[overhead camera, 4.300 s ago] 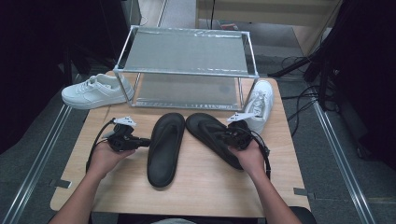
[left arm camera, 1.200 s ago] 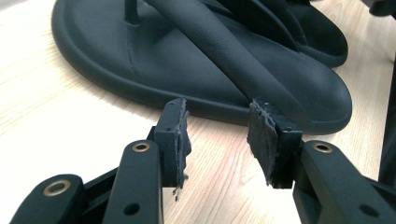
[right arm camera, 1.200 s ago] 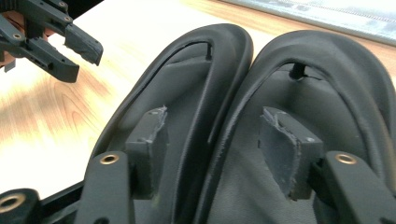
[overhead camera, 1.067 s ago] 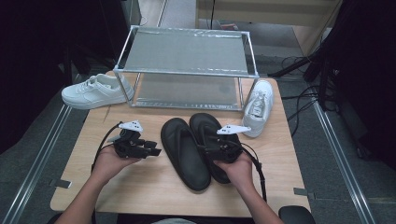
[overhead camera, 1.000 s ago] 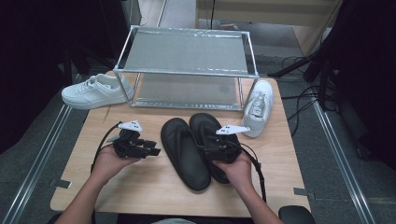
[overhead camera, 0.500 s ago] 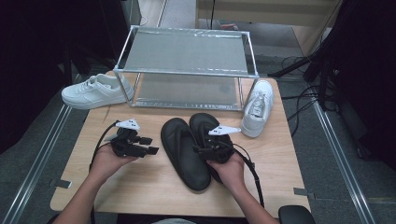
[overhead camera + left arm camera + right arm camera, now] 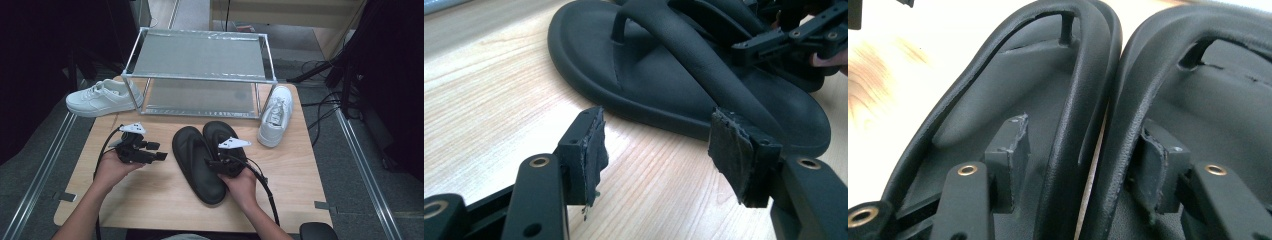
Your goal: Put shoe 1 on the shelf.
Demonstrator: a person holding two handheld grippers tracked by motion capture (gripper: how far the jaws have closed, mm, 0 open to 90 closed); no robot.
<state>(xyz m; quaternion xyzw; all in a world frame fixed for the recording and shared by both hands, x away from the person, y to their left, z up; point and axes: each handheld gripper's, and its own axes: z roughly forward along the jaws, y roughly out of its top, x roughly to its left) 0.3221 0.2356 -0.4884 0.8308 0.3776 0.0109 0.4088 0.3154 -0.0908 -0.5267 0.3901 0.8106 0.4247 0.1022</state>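
Two black flip-flops lie side by side at the table's middle, the left one (image 7: pixel 190 145) (image 7: pixel 649 85) (image 7: pixel 998 85) touching the right one (image 7: pixel 220 131) (image 7: pixel 1228 90). My right gripper (image 7: pixel 214 161) (image 7: pixel 1083 135) straddles their two neighbouring straps. One pad sits inside the left sandal a little off its strap, the other against the right sandal's strap. Its jaws have just been closing and do not pinch the straps together. My left gripper (image 7: pixel 157 151) (image 7: pixel 659 135) hovers low over bare wood, left of the left sandal. It is open, its jaws have just been opening, and nothing is between them.
A two-tier metal rack (image 7: pixel 200 55) stands at the back of the wooden table (image 7: pixel 150 200). One white sneaker (image 7: pixel 100 97) lies at the rack's left foot, another (image 7: pixel 276 115) at its right. Cables trail from both grippers toward the near edge.
The right gripper has shifted left and down from the right sandal's side onto the paired straps. The left gripper's jaws stand wider apart. The sandals, splayed apart in the oldest frame, now lie together.
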